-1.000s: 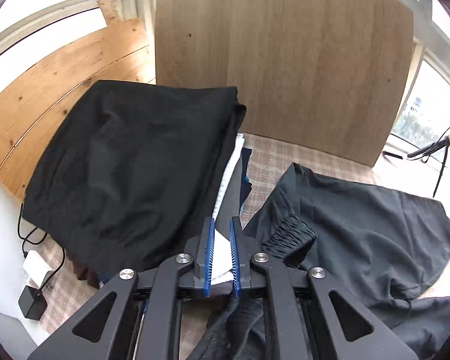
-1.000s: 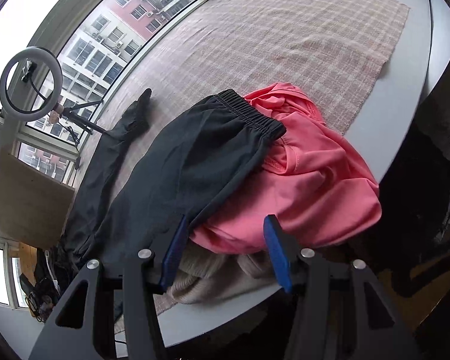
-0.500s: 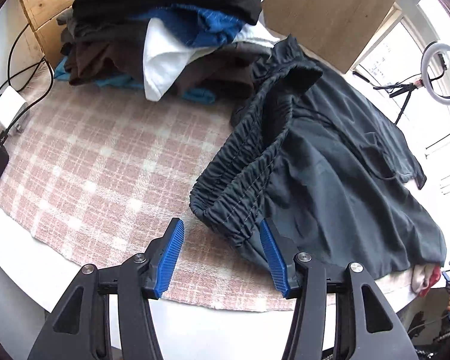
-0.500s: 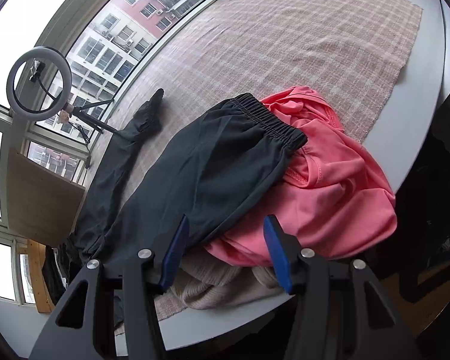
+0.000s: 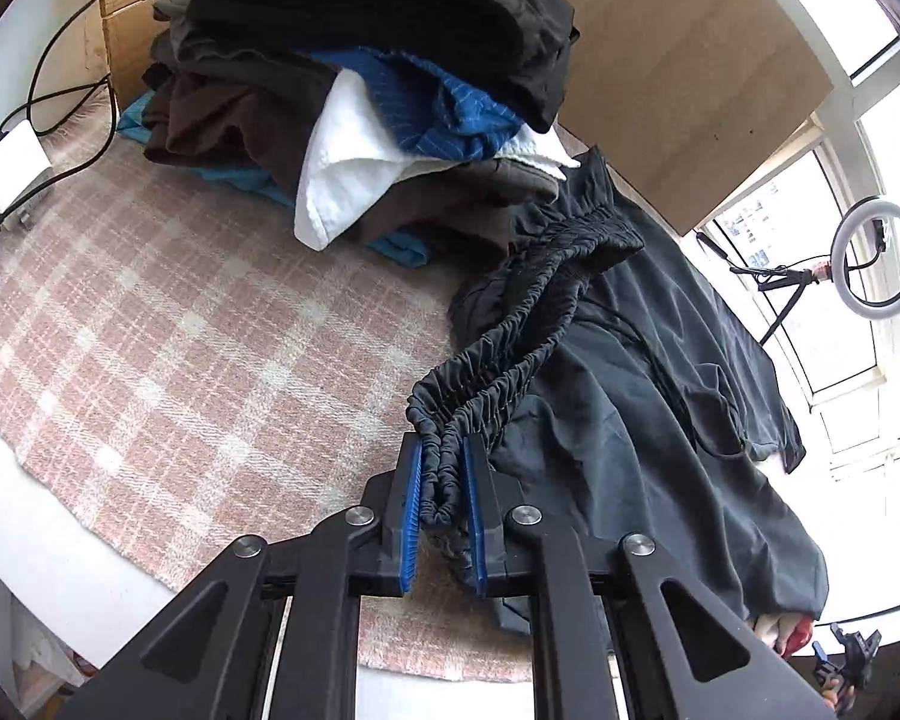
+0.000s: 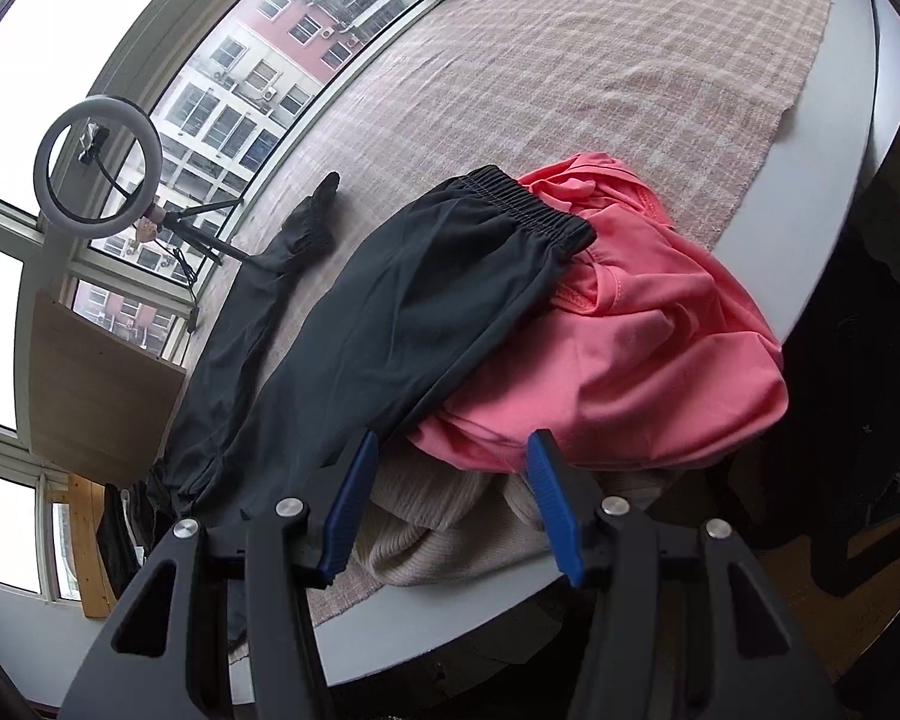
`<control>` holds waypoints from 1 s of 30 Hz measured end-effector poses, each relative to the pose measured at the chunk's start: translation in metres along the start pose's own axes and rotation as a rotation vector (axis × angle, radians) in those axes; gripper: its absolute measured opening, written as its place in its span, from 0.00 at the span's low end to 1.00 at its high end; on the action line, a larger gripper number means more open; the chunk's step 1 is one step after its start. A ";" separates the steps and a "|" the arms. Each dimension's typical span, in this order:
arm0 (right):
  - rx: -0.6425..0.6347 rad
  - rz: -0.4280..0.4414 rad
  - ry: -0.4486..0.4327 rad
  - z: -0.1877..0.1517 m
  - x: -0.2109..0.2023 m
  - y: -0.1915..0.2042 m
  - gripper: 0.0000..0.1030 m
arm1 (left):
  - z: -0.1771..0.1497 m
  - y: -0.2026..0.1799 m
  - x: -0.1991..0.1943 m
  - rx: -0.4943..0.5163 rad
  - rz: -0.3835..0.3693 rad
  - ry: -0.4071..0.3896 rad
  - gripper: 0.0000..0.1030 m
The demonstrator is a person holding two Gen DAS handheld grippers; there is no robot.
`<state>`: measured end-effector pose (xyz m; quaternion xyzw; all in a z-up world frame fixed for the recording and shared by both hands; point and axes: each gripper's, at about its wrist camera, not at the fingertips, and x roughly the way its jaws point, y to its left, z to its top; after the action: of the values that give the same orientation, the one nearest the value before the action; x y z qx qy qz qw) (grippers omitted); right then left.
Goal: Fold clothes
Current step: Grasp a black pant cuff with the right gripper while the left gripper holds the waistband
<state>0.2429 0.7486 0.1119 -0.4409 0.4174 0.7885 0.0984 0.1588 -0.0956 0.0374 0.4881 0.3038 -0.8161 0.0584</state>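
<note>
Left gripper (image 5: 441, 468) closing on gathered waistband of dark trousers (image 5: 630, 420), at six o'clock on plaid cloth (image 5: 180, 360). Right gripper (image 6: 450, 480) spread, empty. Risks slipping: elastic bunched, bite shallow.

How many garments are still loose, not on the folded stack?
3, maybe more hidden. Black trousers stretch along the cloth, their waistband in the left tool, which is closing. A pink top lies under their cuff; a beige knit sits under that, by the right tool.

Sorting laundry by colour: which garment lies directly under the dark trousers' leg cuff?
The pink garment; the dark trousers overlap it, while the cream knit sits lower, nearer the table edge.
</note>
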 end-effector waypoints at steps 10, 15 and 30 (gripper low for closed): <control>0.055 0.037 -0.006 0.033 0.034 -0.007 0.50 | 0.024 -0.015 -0.015 0.019 -0.015 -0.023 0.10; 0.006 0.054 -0.046 0.047 0.042 0.018 0.10 | 0.051 -0.027 -0.040 -0.006 -0.100 -0.095 0.09; -0.201 -0.098 -0.180 0.143 0.037 0.122 0.02 | 0.065 -0.083 -0.081 -0.073 -0.193 -0.312 0.08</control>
<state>0.0692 0.7703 0.1900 -0.3959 0.3037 0.8569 0.1294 0.1184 -0.0812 0.1630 0.3218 0.3658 -0.8722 0.0438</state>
